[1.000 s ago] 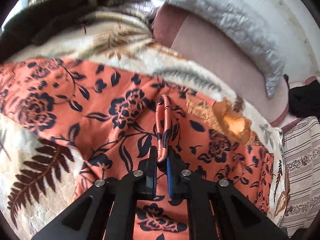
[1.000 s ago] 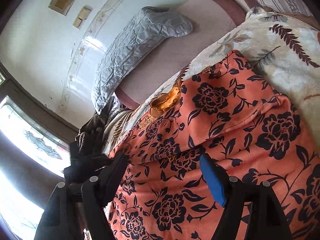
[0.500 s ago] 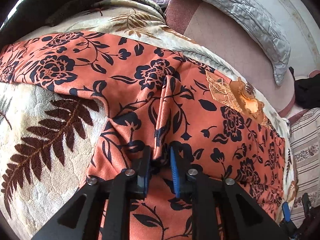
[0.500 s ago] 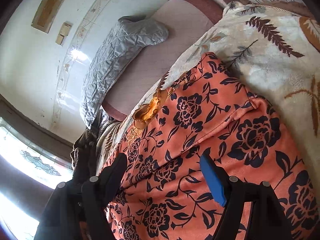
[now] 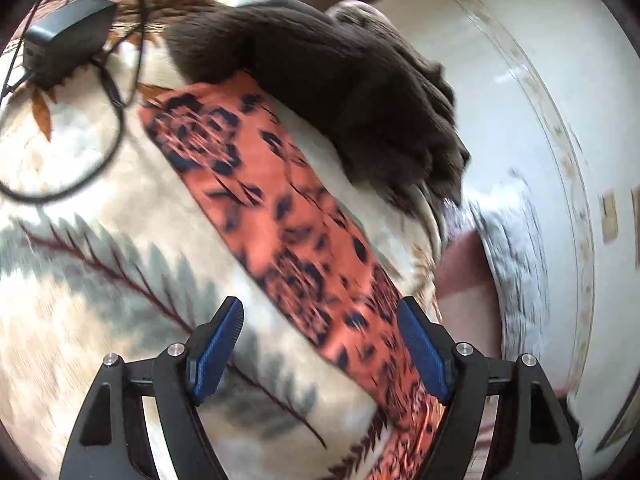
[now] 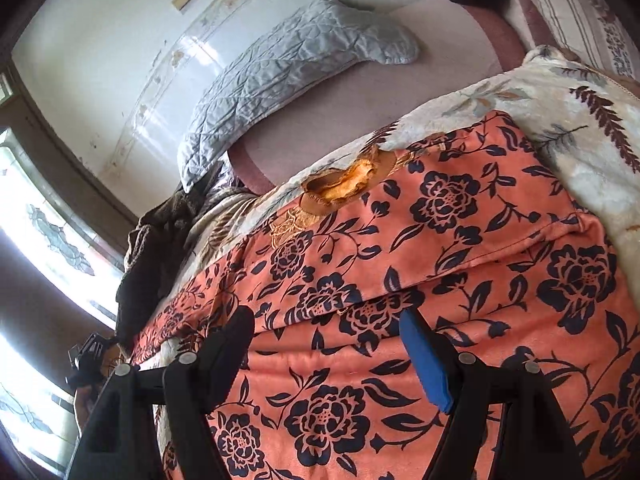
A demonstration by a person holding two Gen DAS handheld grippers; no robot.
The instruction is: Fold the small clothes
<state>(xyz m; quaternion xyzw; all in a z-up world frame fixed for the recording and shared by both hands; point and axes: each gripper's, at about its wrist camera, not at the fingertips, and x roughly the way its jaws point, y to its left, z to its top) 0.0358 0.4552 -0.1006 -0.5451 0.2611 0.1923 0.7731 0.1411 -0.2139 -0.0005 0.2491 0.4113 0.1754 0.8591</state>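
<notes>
Now orange floral garment (image 6: 440,260) (folded over) underlies right gripper (image 6: 326,344).

Bed covered by a cream fern-print blanket (image 5: 100,280), orange floral garment (image 6: 460,280) spread across it, dark brown knit garment (image 5: 340,80) at its far edge, black power adapter (image 5: 64,46) with cable far left, grey quilted pillow (image 6: 288,68) on the far pink sheet (image 6: 360,112)

The right gripper (image 6: 326,334) hangs with its jaws wide apart over the orange flowered garment (image 6: 460,248), which lies folded over itself on a leaf-patterned blanket (image 6: 580,120). Beyond the garment's collar lies a grey quilted pillow (image 6: 288,68).
</notes>
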